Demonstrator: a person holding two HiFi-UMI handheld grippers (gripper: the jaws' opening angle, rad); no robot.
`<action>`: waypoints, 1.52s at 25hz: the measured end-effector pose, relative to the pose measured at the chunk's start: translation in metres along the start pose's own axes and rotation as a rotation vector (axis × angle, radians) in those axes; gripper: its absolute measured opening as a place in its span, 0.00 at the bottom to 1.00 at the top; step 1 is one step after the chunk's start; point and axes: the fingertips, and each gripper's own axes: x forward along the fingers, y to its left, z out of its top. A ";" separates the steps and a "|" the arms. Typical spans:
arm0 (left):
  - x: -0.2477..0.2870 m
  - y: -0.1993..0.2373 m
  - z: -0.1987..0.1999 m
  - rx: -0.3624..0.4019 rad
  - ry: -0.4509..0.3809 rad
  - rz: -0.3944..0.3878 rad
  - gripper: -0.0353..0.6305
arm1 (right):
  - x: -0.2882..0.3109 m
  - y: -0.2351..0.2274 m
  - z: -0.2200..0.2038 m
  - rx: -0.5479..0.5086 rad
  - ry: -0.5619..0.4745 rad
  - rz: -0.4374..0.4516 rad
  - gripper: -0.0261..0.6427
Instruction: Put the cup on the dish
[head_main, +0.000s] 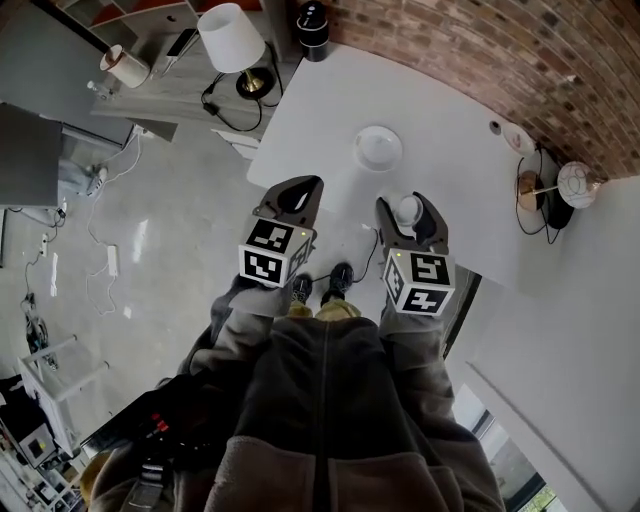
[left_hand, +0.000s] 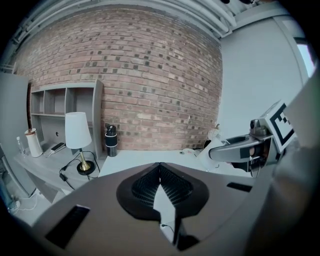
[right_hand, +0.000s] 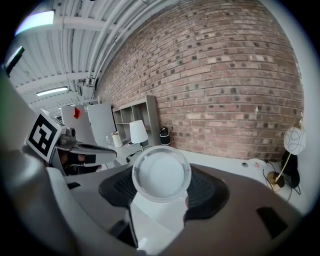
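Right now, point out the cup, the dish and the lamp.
cup (right_hand: 161, 172), right gripper view, middle of the round end that faces the camera.
dish (head_main: 378, 148), head view, its bare centre.
lamp (head_main: 230, 37), head view, top of the white shade.

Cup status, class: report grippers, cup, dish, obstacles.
Right gripper shut on cup. Left gripper shut, empty. Dish empty ahead, nothing in the way.
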 end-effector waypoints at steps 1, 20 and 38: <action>0.004 0.001 -0.006 -0.004 0.013 0.003 0.06 | 0.005 -0.002 -0.005 0.003 0.013 0.004 0.43; 0.075 0.035 -0.084 -0.083 0.201 0.056 0.06 | 0.092 -0.041 -0.074 0.022 0.164 0.036 0.43; 0.100 0.059 -0.147 -0.199 0.337 0.107 0.06 | 0.175 -0.061 -0.117 -0.058 0.245 0.080 0.43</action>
